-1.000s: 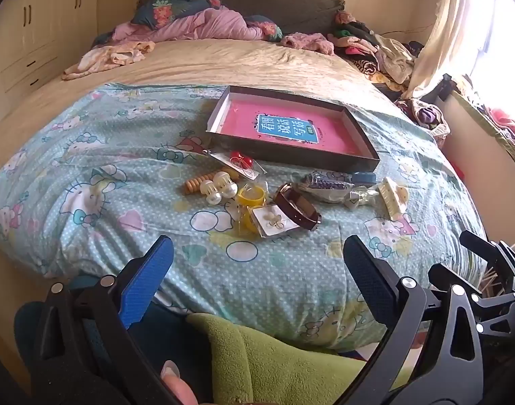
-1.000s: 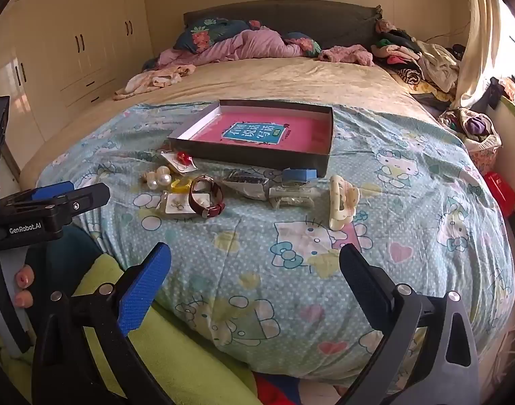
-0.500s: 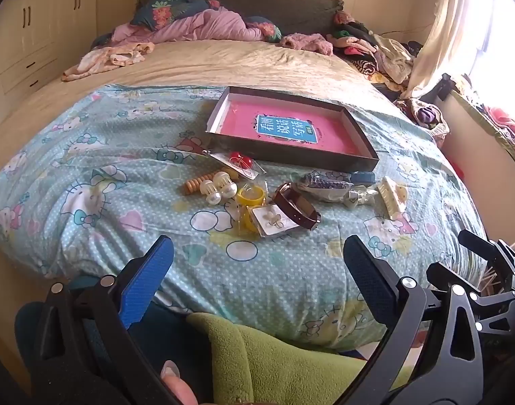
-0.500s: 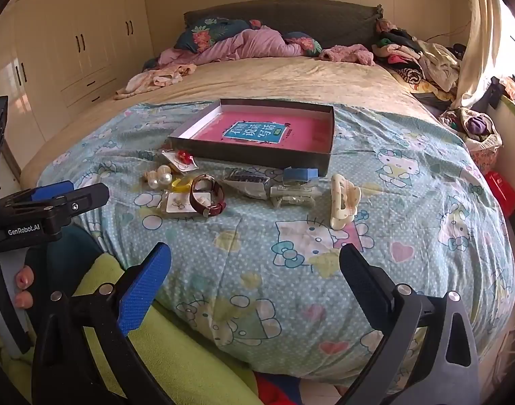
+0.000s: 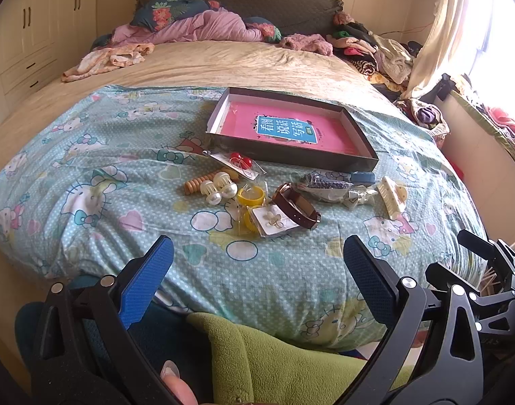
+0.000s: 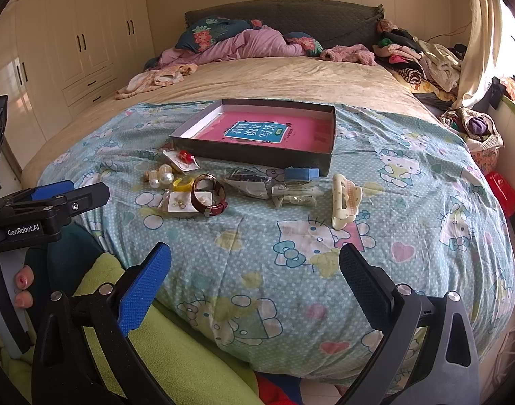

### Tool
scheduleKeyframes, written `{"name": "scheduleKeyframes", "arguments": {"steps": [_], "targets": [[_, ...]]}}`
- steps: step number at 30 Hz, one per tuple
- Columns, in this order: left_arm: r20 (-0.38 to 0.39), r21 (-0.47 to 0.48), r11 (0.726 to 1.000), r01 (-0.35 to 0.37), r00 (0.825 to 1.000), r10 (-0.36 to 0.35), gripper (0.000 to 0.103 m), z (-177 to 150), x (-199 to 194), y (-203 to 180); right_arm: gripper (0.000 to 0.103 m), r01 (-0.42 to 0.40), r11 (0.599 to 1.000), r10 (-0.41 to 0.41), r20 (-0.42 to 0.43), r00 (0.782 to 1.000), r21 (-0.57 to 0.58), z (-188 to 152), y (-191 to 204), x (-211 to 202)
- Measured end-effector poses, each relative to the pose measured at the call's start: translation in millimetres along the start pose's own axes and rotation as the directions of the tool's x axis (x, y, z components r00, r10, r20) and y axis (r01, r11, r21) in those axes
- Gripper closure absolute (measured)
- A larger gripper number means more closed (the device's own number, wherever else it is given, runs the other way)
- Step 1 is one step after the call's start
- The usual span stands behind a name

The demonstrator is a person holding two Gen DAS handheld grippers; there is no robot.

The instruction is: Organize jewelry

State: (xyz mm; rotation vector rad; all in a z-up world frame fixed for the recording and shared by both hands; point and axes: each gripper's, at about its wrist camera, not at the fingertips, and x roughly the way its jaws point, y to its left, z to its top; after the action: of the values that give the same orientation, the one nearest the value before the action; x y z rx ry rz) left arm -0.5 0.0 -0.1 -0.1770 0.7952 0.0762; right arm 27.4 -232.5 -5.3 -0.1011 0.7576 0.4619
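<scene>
A dark shallow box (image 5: 355, 160) (image 6: 328, 160) with a pink book in its bottom lies on the blue patterned bedspread. In front of it lie loose items: a brown watch (image 5: 296, 206) (image 6: 208, 194), pearl clips (image 5: 220, 187) (image 6: 161, 175), a yellow ring (image 5: 251, 195), bagged earrings (image 5: 274, 221) (image 6: 179, 202), a red-bead packet (image 5: 238, 162), a cream hair claw (image 5: 392, 195) (image 6: 345, 200). My left gripper (image 5: 257, 270) is open and empty, short of the bed's near edge. My right gripper (image 6: 255, 275) is open and empty, also near that edge.
Clothes and a pink quilt (image 6: 250, 45) are piled at the headboard and along the bed's right side. Wardrobes (image 6: 71, 44) stand at left. A green fleece (image 5: 274, 364) lies below both grippers. A small blue box (image 6: 303, 172) and clear bags sit by the tray.
</scene>
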Motion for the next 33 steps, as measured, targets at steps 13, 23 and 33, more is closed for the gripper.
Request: {"name": "scheduleKeyframes", "arguments": {"steps": [13,23,33], "targets": [[0.001,0.003,1.000,0.000,1.000,0.000,0.009,-0.3,0.0,-0.1,0.004,0.000,1.000,0.000,-0.001,1.000,0.000,-0.1,0.4,0.8],[0.002,0.004,1.000,-0.002,1.000,0.002,0.009,-0.4,-0.1,-0.3,0.004,0.003,1.000,-0.003,0.000,1.000,-0.002,0.6,1.6,1.1],[0.000,0.004,1.000,-0.005,1.000,0.005,0.009,1.9,-3.7,-3.2,0.004,-0.001,1.000,0.001,-0.005,1.000,0.000,-0.3,3.7,1.8]]}}
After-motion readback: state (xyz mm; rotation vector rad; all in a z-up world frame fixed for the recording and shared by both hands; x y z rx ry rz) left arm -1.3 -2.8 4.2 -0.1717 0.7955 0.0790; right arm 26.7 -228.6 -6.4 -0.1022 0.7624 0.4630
